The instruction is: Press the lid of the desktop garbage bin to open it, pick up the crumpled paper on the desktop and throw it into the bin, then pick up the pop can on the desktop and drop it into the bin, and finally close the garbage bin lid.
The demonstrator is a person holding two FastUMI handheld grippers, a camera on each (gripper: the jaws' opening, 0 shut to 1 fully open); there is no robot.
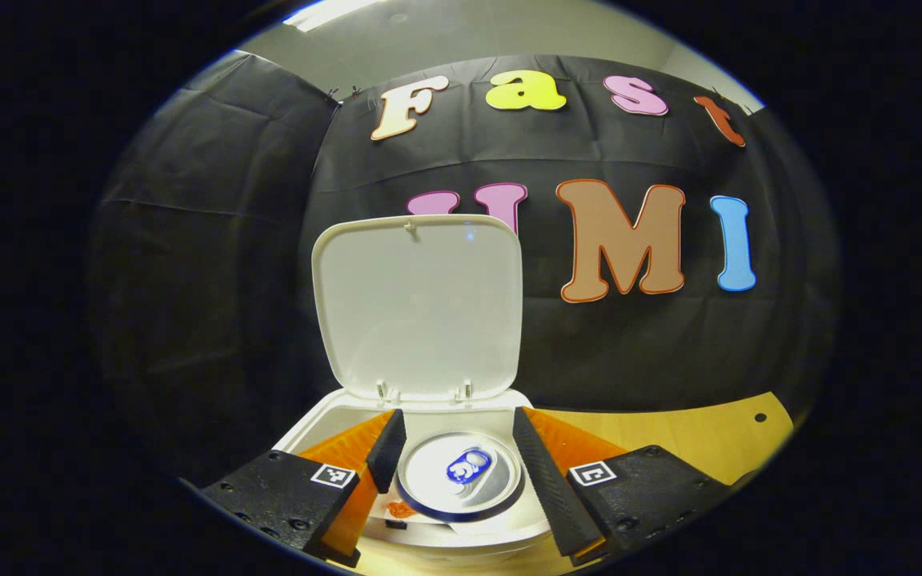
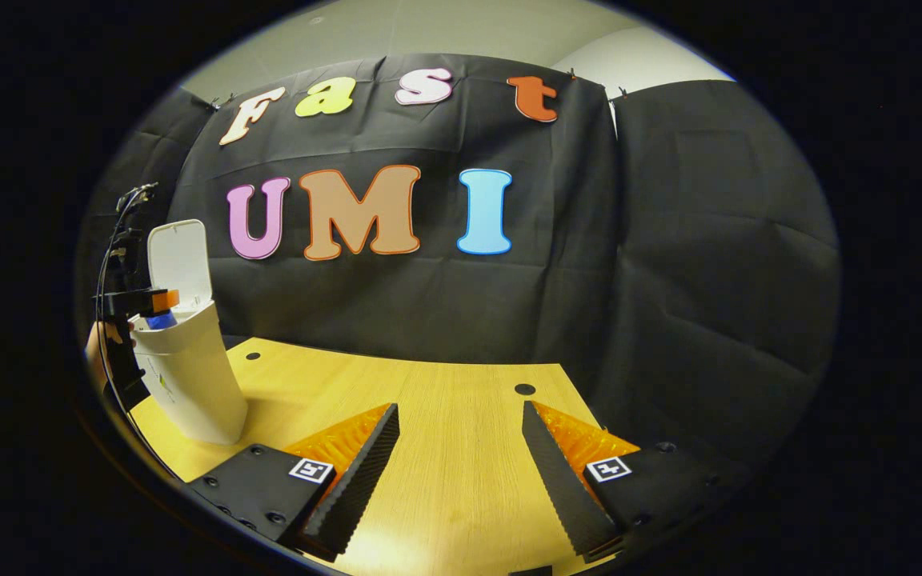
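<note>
My left gripper (image 1: 458, 424) is shut on the pop can (image 1: 459, 472), whose silver top with a blue tab faces the camera, one finger pressing on each side. The can hangs over the mouth of the white garbage bin (image 1: 313, 424), whose lid (image 1: 421, 308) stands upright behind it. In the right gripper view the bin (image 2: 189, 384) stands at the far left with its lid (image 2: 179, 260) raised, and the left gripper (image 2: 145, 302) holds the blue can (image 2: 161, 322) at the bin's rim. My right gripper (image 2: 459, 408) is open above the wooden table (image 2: 429, 400), holding nothing.
A hand (image 2: 97, 344) holds the left gripper beside the bin. The table has small round holes, one of them (image 2: 524, 390) near its far right edge. Black cloth walls the booth close behind the bin and the table.
</note>
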